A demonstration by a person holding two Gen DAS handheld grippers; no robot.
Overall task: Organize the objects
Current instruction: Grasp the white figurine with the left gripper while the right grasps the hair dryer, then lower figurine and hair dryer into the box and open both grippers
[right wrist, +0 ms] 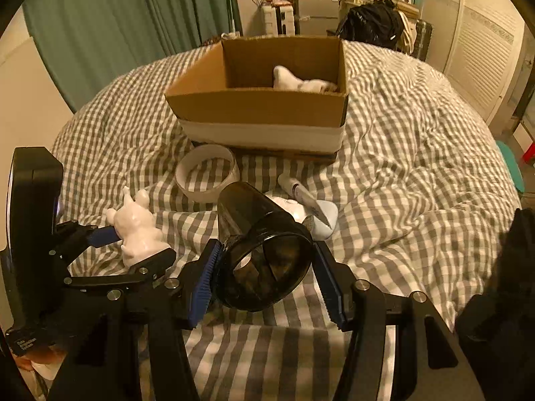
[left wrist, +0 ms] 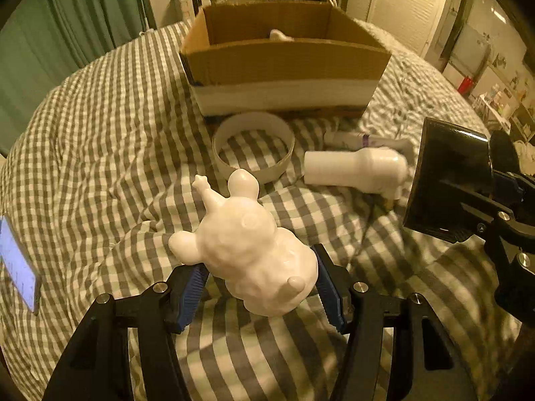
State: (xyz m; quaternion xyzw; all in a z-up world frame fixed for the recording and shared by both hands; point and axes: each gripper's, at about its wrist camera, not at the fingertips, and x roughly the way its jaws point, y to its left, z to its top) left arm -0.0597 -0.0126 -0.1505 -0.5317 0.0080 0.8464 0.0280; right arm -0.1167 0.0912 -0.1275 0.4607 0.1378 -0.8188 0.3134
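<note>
My left gripper (left wrist: 260, 284) is shut on a white animal figurine (left wrist: 247, 244), held just above the checked bedcover; the figurine also shows in the right wrist view (right wrist: 137, 230). My right gripper (right wrist: 264, 267) is shut on a dark translucent jar (right wrist: 264, 250), its mouth facing the camera; the jar also shows in the left wrist view (left wrist: 451, 173). An open cardboard box (left wrist: 284, 60) stands beyond on the bed, also seen in the right wrist view (right wrist: 264, 107), with a white object (right wrist: 301, 82) inside.
A white ring (left wrist: 254, 147) lies in front of the box. A white bottle (left wrist: 357, 167) lies on its side to the right. A small tube (right wrist: 301, 193) and white items lie behind the jar. Green curtains (right wrist: 117, 26) hang at the left. A lit phone (left wrist: 16, 267) lies at the left.
</note>
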